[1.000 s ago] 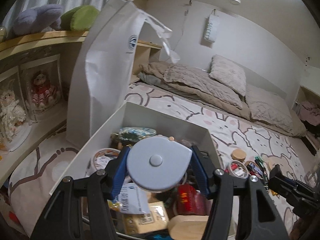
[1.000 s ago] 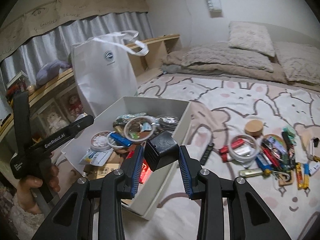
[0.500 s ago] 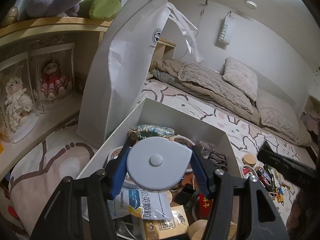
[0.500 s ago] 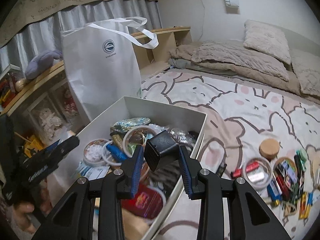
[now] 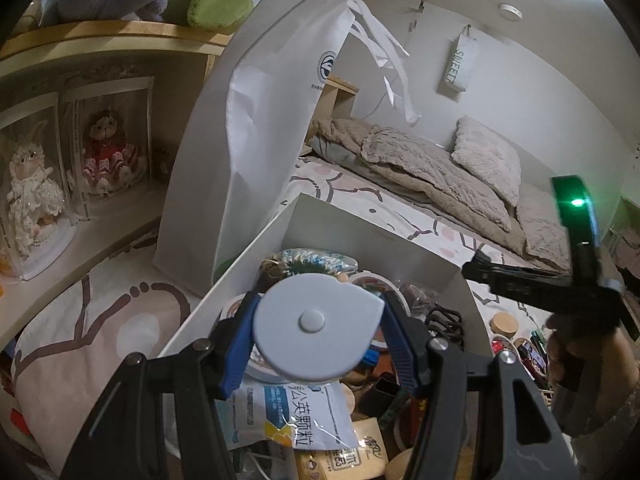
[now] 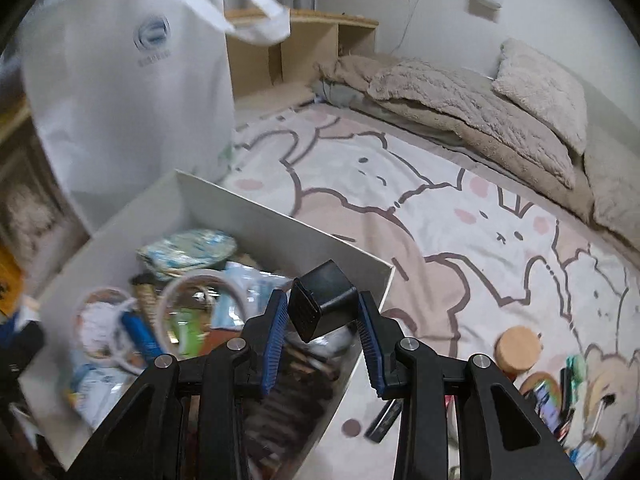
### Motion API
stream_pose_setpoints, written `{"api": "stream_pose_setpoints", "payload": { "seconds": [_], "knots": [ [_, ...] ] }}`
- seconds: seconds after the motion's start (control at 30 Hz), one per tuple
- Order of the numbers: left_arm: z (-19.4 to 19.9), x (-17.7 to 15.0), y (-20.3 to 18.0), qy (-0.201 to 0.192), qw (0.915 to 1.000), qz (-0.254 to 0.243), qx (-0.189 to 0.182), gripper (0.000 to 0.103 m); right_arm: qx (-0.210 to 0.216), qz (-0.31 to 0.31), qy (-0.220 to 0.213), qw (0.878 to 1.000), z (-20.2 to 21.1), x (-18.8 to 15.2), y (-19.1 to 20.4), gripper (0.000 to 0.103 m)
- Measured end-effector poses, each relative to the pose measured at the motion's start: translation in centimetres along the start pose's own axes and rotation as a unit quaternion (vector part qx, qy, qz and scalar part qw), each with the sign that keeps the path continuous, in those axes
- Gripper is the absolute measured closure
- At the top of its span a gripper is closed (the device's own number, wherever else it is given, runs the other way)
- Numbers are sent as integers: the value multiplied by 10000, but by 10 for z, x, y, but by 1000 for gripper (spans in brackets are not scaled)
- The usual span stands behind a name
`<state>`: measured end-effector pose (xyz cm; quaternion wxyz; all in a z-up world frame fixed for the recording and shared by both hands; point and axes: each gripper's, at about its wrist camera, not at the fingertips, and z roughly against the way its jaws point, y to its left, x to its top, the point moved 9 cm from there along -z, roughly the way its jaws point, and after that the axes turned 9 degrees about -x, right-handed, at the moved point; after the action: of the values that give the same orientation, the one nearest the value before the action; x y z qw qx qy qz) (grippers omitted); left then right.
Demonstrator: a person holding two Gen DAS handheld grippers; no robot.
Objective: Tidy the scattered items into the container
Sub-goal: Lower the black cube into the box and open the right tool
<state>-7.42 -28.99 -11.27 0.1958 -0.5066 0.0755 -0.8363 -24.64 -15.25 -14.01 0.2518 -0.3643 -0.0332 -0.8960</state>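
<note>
Overhead, the left gripper (image 5: 316,334) has its jaws clamped on a pale blue round tape-measure case (image 5: 316,322), held above the open white cardboard box (image 5: 372,240) of clutter on the bed. Opposite, the right gripper (image 6: 322,320) grips a small black cube-shaped plug (image 6: 322,306) over the box's near wall.

A home bedroom: a bed (image 6: 400,200) with cartoon-print sheet, pillows (image 6: 540,88), and shelved dolls (image 5: 60,168).
</note>
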Motion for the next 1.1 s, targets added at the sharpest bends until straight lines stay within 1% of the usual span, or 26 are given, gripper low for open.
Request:
{"api": "stream_pose_setpoints", "payload": {
  "seconds": [0.13,0.23,0.3,0.37,0.4,0.43,0.47,0.5,0.57,0.83,1.0,1.1],
  "knots": [
    [-4,-1,5,29,10000,28,23,43,-107,139,165,9997,-19,2,-1,67],
    [-6,-2,7,42,10000,30,22,43,-285,293,240,9989,-29,1,-5,67],
    [-8,-3,8,58,10000,29,17,43,-282,367,289,9985,-34,1,-6,67],
    [-8,-4,8,65,10000,12,5,43,-321,403,245,9984,-36,2,-7,67],
    [-8,-4,7,63,10000,3,-2,43,-302,404,216,9985,-35,3,-7,65],
    [-8,-3,7,60,10000,-5,-7,43,-277,389,196,9987,-34,3,-7,49],
    [-8,-3,6,56,10000,-10,-7,43,-256,369,179,9988,-33,3,-7,25],
    [-7,-3,7,50,10000,-8,-1,43,-261,340,130,9990,-30,2,-9,18],
    [-7,-3,8,44,10000,-3,22,43,-275,296,4,9992,-23,2,-11,17],
    [-9,-5,8,85,10000,-22,17,43,-12,-37,-143,9999,2,-7,-22,17],
    [-13,-7,2,161,9998,-62,-32,43,157,-187,-296,9993,28,-19,-29,17],
    [-12,-7,-3,145,9997,-171,48,43,264,-311,-417,9983,46,-31,-38,17]
  ]
}}
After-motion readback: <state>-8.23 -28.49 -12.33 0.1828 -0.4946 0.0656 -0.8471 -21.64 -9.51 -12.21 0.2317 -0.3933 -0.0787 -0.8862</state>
